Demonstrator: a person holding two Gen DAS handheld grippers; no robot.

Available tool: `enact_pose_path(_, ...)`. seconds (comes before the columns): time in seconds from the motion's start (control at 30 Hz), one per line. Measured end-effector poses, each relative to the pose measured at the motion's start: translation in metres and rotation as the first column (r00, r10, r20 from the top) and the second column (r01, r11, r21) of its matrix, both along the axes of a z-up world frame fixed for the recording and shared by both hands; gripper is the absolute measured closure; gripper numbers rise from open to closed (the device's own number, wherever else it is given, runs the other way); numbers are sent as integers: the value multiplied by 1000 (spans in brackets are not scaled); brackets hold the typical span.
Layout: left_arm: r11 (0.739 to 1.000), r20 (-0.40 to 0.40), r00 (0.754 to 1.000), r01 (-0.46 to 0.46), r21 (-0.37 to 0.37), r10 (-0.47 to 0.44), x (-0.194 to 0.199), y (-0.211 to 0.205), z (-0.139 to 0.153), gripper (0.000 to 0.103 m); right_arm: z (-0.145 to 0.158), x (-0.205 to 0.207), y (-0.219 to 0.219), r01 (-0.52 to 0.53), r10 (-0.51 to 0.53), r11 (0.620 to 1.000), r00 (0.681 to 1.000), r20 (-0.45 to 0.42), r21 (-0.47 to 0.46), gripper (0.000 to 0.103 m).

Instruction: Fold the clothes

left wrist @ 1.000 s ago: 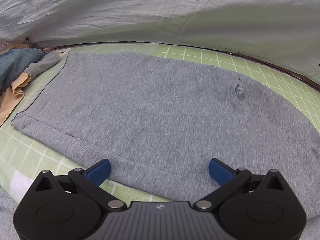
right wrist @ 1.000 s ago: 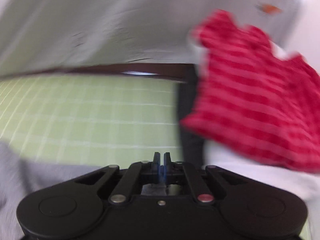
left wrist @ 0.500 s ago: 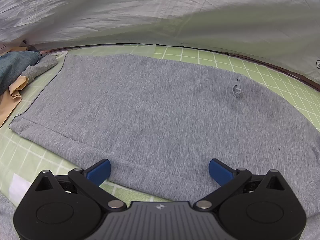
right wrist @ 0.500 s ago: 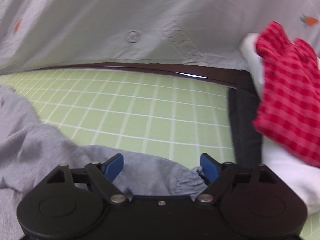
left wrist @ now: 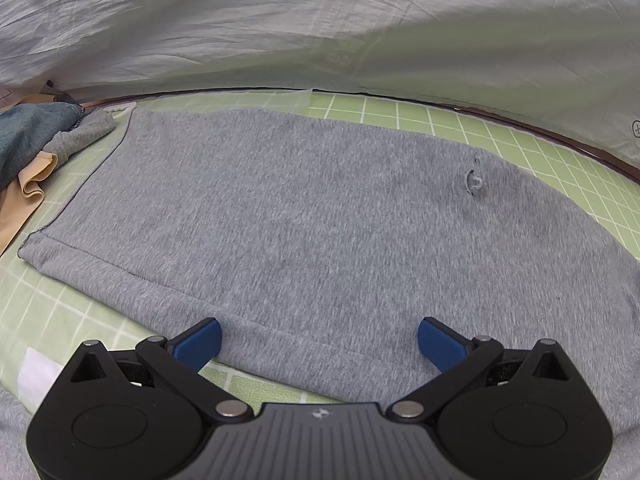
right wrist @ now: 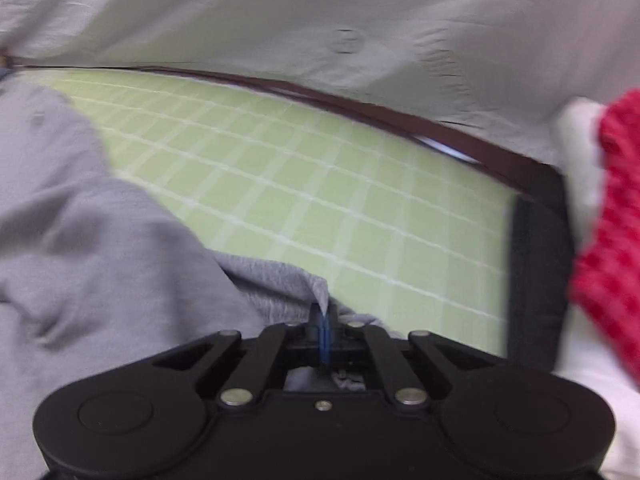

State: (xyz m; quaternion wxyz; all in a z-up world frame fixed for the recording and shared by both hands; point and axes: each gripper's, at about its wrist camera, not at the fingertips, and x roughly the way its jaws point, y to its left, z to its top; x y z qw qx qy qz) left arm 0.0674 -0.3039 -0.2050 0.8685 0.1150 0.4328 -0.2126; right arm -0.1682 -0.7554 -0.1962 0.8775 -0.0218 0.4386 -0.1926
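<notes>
The grey garment [left wrist: 304, 216] lies flat on the green mat [right wrist: 304, 184], long axis left to right. The right gripper [right wrist: 324, 320] pinches its right end; the left gripper [left wrist: 318, 340] hovers wide at the near hem.

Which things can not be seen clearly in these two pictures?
- Grey garment: its right and near parts leave the left wrist view at the edges, so its type is unclear.
- Clothes pile: cut off by the left edge.
- Red checked cloth: blurred, cut by the right edge of the right wrist view.
- Pinched grey fabric: the right gripper hides how much is held.
</notes>
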Motion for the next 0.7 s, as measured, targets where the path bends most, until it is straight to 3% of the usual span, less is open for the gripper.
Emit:
enact_pose_path(0.13, 999, -33, 999, 32, 13, -32, 5, 4, 2, 0, 11, -15, -33, 299, -299, 954, 952, 64, 12, 102)
enact_pose_path(0.23, 999, -73, 997, 31, 10, -30, 13, 15, 9, 0, 11, -14, -21, 258, -257, 966, 966, 30, -27, 102)
enact_pose_path(0.33, 993, -44, 992, -116, 13, 117, 24, 42, 20, 0, 9, -14, -12, 247, -247, 968, 969, 4, -42, 102)
enact_pose_path(0.4, 969, -61, 968, -247, -31, 245, 39, 70, 23, 0, 7, -18, -12, 285, -285, 959, 959, 8, 1, 102)
enact_pose_path(0.5, 907, -86, 908, -416, -66, 410, 67, 107, 25, 1, 7, -22, -12, 340, -341, 939, 940, 18, 48, 102)
enact_pose_path(0.6, 833, -106, 837, -546, -91, 537, 93, 133, 22, 2, 9, -18, -7, 354, -355, 934, 935, 5, 38, 102)
enact_pose_path(0.67, 834, -89, 838, -546, -86, 539, 99, 138, 24, 7, 10, -15, -5, 361, -361, 932, 932, -3, 27, 102)
enact_pose_path(0.7, 835, -79, 839, -544, -83, 538, 101, 140, 25, 15, 11, -14, -5, 371, -371, 928, 929, -3, 23, 102)
